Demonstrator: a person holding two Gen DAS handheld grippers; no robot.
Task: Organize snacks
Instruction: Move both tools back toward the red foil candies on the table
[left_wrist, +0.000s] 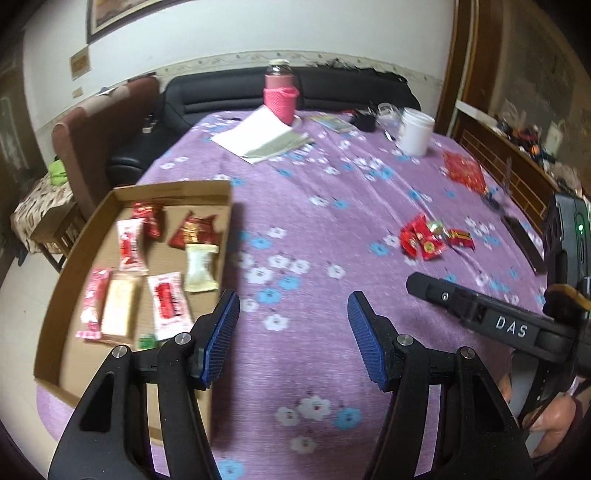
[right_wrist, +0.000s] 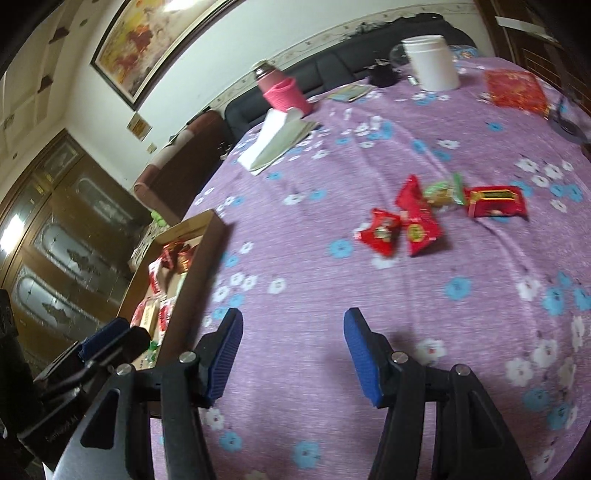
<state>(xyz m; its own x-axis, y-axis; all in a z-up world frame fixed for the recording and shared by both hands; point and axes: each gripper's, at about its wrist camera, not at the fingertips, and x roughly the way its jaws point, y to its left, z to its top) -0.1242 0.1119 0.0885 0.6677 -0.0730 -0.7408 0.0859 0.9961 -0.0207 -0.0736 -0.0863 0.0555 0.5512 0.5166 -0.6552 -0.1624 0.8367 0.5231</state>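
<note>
So both grippers, left gripper (left_wrist: 293, 338) and right gripper (right_wrist: 293, 356), hang spread wide, gripping nothing. Left view shows the cardboard tray (left_wrist: 92, 225) contents properly; right view sees 4 loose snack packets (right_wrist: 417, 221) on the purple cloth (right_wrist: 314, 277) better.

Snacks (left_wrist: 428, 238) right of box (left_wrist: 173, 192)
</note>
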